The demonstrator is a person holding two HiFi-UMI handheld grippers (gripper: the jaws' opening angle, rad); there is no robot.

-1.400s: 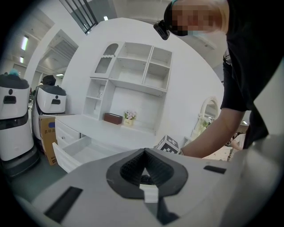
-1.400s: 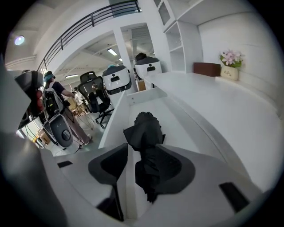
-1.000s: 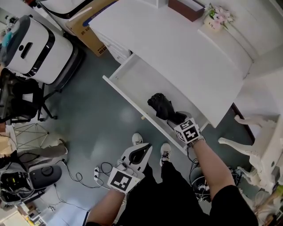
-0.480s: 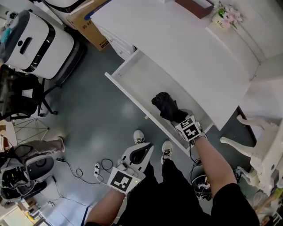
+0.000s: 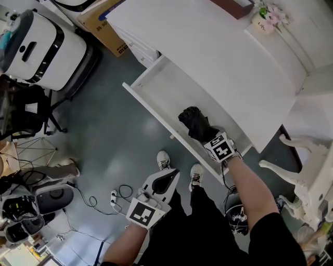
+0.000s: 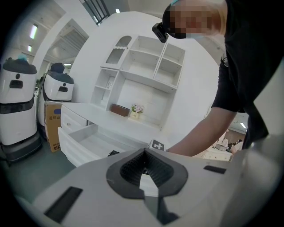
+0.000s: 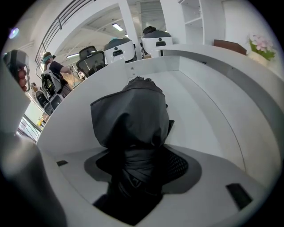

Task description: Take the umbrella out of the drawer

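A folded black umbrella (image 5: 194,122) lies in the open white drawer (image 5: 151,112) below the desk top (image 5: 208,47). My right gripper (image 5: 206,137) points steeply down over the umbrella's near end. In the right gripper view the umbrella (image 7: 131,116) fills the gap between the jaws of that gripper (image 7: 140,165), which have just been opening; I see no squeeze on the fabric. My left gripper (image 5: 170,175) hangs low in front of the drawer, above the floor, jaws together and empty. Its own view looks past the left gripper (image 6: 144,153) toward the drawer (image 6: 80,142).
Two white robots (image 5: 41,44), a cardboard box (image 5: 101,31) and an office chair (image 5: 26,114) stand at the left. Cables (image 5: 114,200) lie on the floor near my shoes (image 5: 162,161). A flower pot (image 5: 270,15) sits on the desk; an ornate white chair (image 5: 307,176) stands at the right.
The right gripper has sunk a little onto the umbrella's near end. The left gripper has stayed where it was.
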